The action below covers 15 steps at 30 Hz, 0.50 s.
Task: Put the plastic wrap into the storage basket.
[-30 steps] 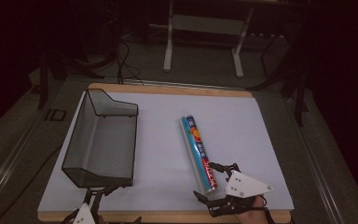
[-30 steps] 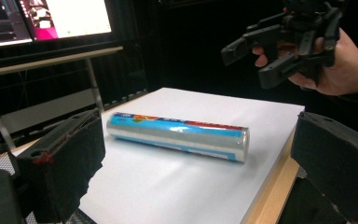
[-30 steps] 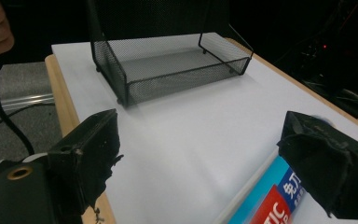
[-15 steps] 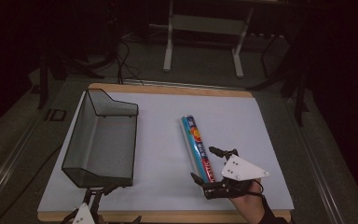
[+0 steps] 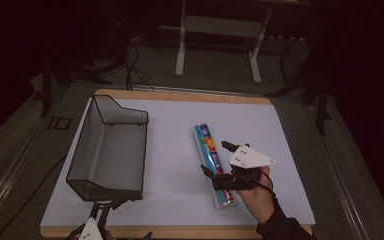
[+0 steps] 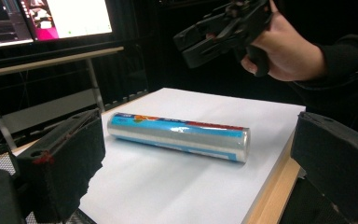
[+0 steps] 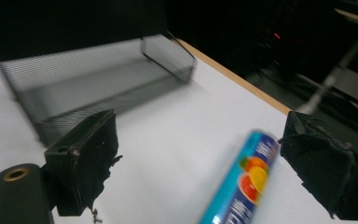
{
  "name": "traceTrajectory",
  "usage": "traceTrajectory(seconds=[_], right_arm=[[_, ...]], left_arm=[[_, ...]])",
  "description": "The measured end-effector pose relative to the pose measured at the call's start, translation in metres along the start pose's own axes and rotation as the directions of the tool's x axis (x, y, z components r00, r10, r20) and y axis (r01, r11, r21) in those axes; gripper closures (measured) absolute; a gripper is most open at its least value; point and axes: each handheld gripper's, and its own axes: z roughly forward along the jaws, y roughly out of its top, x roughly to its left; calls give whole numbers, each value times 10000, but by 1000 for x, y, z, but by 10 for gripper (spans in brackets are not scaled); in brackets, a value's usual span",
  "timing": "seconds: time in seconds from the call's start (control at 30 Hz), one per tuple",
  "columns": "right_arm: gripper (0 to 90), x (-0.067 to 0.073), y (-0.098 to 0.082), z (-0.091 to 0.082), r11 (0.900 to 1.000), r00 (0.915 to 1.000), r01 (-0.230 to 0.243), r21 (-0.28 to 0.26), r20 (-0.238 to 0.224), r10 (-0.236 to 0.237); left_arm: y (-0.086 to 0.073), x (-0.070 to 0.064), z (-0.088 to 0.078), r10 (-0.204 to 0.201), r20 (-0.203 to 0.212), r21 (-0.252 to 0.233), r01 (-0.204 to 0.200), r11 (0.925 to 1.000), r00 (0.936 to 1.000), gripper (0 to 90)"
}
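Note:
A blue roll (image 5: 207, 145) with fruit print lies lengthwise on the white sheet (image 5: 170, 150), right of centre. My right gripper (image 5: 215, 158) hovers open above the roll's near half, one jaw on each side, held by a hand. In the right gripper view the roll (image 7: 242, 184) runs between the open gripper's (image 7: 207, 161) jaws, nearer the right one. My left gripper (image 5: 107, 204) rests open at the table's near edge, just in front of the wire basket. From the left gripper view the roll (image 6: 177, 135) lies crosswise farther off, with the right gripper (image 6: 219, 28) above it.
A dark wire mesh basket (image 5: 107, 150) stands on the sheet's left side, its tall end far from me; it is blurred in the right gripper view (image 7: 98, 88). A wooden board edge (image 5: 180, 95) frames the sheet. Metal stand legs (image 5: 217, 45) rise beyond the table.
My right gripper has moved forward and left from the near right corner to above the roll, its jaws now straddling it. The left gripper, roll and basket have stayed put.

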Motion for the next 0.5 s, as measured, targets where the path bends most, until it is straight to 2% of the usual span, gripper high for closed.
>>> traceTrajectory(seconds=[0.17,0.27,0.33,0.37,0.43,0.5], right_arm=[[100,-6,-2,12,9983,9988,-483,328,67,481],[95,-10,-2,23,9934,9965,-815,804,260,797],[95,-12,-3,28,9907,9942,-994,925,507,951],[95,-17,-3,34,9822,9890,-1433,1212,546,1376],[94,-21,-3,38,9749,9831,-1810,1295,517,1756],[94,-25,-4,43,9705,9795,-1980,1374,657,1905]], left_arm=[[0,0,0,33,7,-3,-33,10000,10000,39],[0,0,0,34,15,17,-34,10000,10000,39],[0,0,0,38,19,24,-38,10000,10000,38],[0,0,0,47,33,36,-47,10000,10000,39],[0,-1,0,52,29,30,-52,10000,10000,39],[0,-1,0,47,21,42,-47,10000,10000,39]])
